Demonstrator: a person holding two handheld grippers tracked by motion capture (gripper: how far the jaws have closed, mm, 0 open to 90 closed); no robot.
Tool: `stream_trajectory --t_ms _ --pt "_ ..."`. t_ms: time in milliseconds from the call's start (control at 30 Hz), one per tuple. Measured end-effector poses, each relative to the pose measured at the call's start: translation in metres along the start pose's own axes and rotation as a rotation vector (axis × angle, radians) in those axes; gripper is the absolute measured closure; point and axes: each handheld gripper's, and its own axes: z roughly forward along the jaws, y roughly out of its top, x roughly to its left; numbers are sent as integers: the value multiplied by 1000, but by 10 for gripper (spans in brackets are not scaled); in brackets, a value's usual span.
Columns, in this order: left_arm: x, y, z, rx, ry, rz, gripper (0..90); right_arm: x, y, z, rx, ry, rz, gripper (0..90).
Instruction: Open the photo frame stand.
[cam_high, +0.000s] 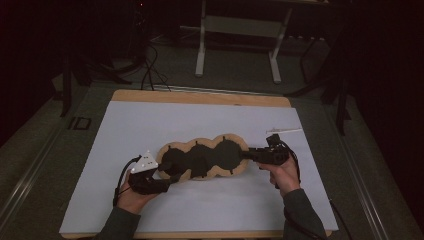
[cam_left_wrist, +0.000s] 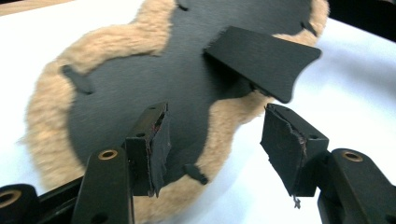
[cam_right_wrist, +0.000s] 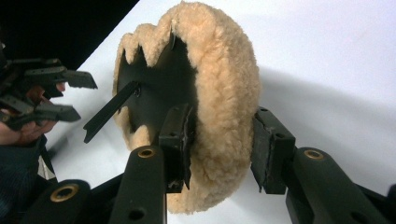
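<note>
On the white-covered desk (cam_high: 150, 120) lies the fleece pad (cam_high: 202, 159); its right end is clamped by the right gripper (cam_right_wrist: 222, 144). The left gripper (cam_left_wrist: 215, 140), jaws wide, should be closed squarely on the raised black strap (cam_left_wrist: 266, 60).

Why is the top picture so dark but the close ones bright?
High view: dim room, only the white sheet stands out. Left gripper view: bright and washed out around the fleece pad, its near edge soft. Right gripper view: bright sheet, black corner, shadow behind the pad.
</note>
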Motion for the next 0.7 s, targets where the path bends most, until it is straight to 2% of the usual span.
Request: stream_trajectory --t_ms 100,300,633,700 --pt "7 0 -2 -2 32 -29 459 1 -1 0 -4 -3 -11 610" --pt "18 -1 -7 -11 51 -68 472 2 -2 -1 -8 -5 -24 610" --pt "41 -6 -13 -9 109 -153 474 4 -3 -2 -3 -13 -58 610" --pt "45 -8 -13 -22 94 -169 448 4 -3 -2 -4 -14 -69 610"
